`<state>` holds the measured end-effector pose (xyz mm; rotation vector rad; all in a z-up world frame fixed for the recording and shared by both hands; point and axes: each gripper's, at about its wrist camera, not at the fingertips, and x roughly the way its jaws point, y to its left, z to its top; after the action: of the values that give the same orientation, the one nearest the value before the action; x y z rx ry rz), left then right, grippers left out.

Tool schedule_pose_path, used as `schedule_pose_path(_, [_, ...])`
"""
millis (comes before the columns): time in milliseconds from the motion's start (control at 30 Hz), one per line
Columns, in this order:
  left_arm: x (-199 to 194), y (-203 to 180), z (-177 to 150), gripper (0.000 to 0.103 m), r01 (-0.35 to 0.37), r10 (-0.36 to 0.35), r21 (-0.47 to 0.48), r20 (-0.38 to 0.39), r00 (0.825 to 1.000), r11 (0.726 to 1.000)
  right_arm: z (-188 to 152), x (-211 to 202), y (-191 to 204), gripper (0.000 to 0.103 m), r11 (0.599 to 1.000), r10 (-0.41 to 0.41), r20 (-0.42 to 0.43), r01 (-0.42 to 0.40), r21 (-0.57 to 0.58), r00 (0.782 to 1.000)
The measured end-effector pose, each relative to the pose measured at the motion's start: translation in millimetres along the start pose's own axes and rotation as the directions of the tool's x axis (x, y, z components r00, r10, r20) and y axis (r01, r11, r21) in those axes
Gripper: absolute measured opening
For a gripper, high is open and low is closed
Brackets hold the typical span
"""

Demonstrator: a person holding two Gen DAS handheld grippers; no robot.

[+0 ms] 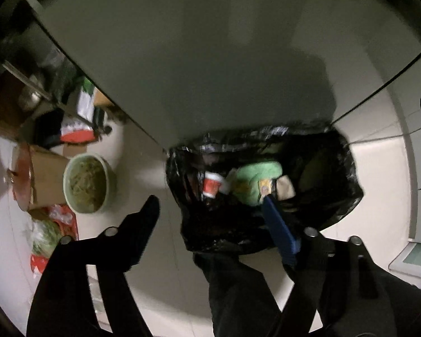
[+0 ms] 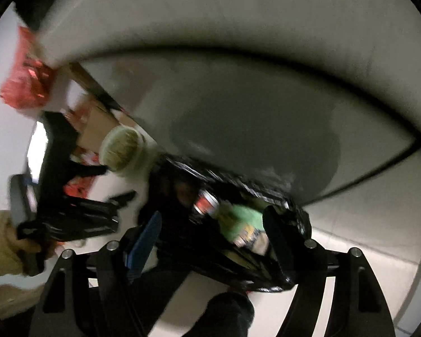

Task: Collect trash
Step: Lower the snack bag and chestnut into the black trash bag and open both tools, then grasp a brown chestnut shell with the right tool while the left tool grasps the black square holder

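Left tongs point(image 1: 210, 219) spread wide, nothing clamped: 1 dark fingertip point(image 1: 150, 207) over bare pale floor point(image 1: 160, 252), the blue-padded one point(image 1: 278, 224) over the near rim of the black trash bag point(image 1: 348, 196). Right tongs point(image 2: 213, 230) likewise apart, gripping nothing, straddling the bag's mouth with the blue pad point(image 2: 146, 238) outside its left edge and the black finger point(image 2: 278, 241) at its right rim. Inside the open bag: a red-and-white can point(image 1: 212, 186), a green wrapper point(image 1: 258, 181), a beige scrap point(image 1: 286, 188). Bag's far edge pressed against a grey cabinet front point(image 1: 210, 56). Left of the bag, a strip of clear floor, then a green bowl of noodle-like leftovers point(image 1: 88, 182), a cardboard box point(image 1: 46, 174) and red packaging point(image 1: 75, 132) crowding that side. Open floor right of the bag. Blurred in the right wrist view, a sleeve point(image 2: 2, 241) at lower left.
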<state>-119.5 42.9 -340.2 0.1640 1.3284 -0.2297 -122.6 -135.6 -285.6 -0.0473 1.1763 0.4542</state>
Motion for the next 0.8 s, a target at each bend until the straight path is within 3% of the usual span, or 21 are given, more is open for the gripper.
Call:
schedule_pose_path(167, [-67,6,8,0.079,0.04,-0.041,0.012,0.107,0.993,0.999,38,-83,28,0.078,0.994,0.099,0.16,-0.093,-0.049,0.982])
schedule_pose_path(233, [-97,11,9,0.082,0.06,-0.061,0.006,0.173,0.983,0.998,59,-116,37,0.081,0.99,0.131,0.259,-0.114,-0.082,0.957])
schedule_pose_path(300, [-122,17,11,0.088,0.067,-0.063,-0.009,0.235,0.97,0.998,90,-141,42,0.096,0.989,0.14,0.368,-0.11,-0.103,0.919])
schedule_pose_path(367, [-144,23,15,0.088,0.073,-0.062,-0.026,0.296,0.953,0.997,118,-146,40,0.096,0.989,0.136,0.419,-0.098,-0.112,0.898])
schedule_pose_path(500, [-163,37,25,0.088,0.081,-0.041,-0.095,0.365,0.93,0.992,173,-121,30,0.096,0.99,0.111,0.413,-0.066,-0.121,0.904])
schedule_pose_path(600, [-167,47,31,0.088,0.076,-0.013,-0.15,0.382,0.924,0.986,206,-88,22,0.089,0.993,0.081,0.34,-0.044,-0.114,0.937])
schedule_pose_path(700, [-173,56,32,0.088,0.083,-0.002,-0.187,0.393,0.92,0.979,222,-61,14,0.085,0.995,0.036,0.269,-0.009,-0.099,0.962])
schedule_pose_path(800, [-181,62,30,0.088,0.072,0.016,-0.196,0.413,0.911,0.978,233,-45,7,0.084,0.995,-0.008,0.236,0.031,-0.094,0.972])
